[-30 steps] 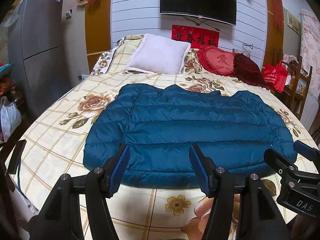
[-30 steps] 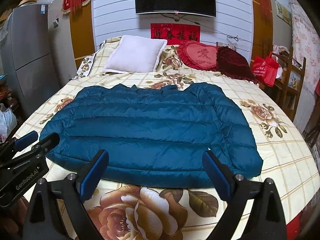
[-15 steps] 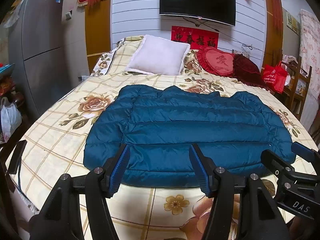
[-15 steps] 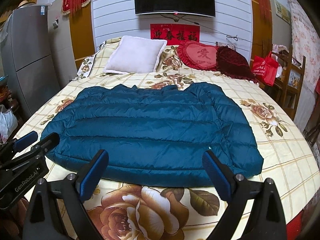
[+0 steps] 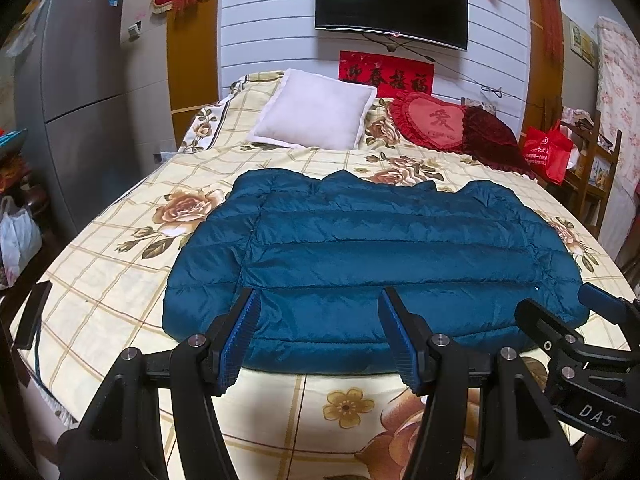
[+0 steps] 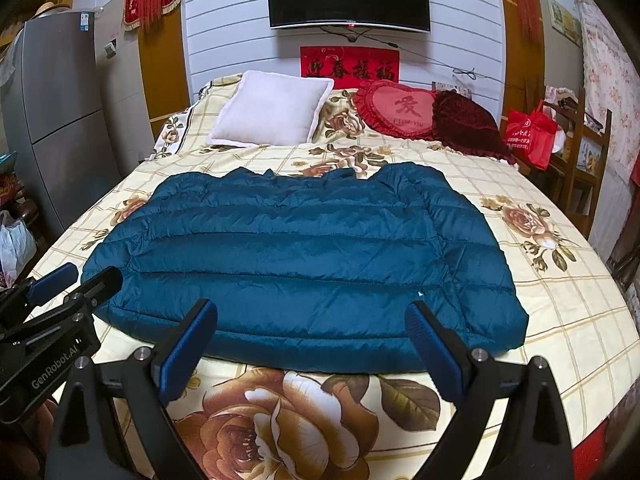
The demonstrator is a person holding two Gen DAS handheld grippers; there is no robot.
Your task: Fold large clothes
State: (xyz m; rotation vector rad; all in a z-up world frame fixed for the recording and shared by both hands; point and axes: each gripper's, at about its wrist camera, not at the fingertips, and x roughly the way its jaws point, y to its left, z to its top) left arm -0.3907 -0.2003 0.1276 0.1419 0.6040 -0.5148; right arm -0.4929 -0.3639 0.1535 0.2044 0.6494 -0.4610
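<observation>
Here one jacket (image 5: pixel 360 256), two pillows (image 5: pixel 316 110), two open grippers (image 5: pixel 320 332).

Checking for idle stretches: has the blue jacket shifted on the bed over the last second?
No. The blue jacket keeps its place against the bedspread's printed roses.

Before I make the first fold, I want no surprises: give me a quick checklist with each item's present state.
1. Blue puffer jacket spread flat on the bed: ok.
2. Left gripper open, nothing between its jaws: ok.
3. Right gripper open, nothing held: ok.
4. Nothing lying on the jacket: ok.
5. White pillow and red heart cushion clear of the jacket: ok.
6. Front closed underneath: cannot tell.
</observation>
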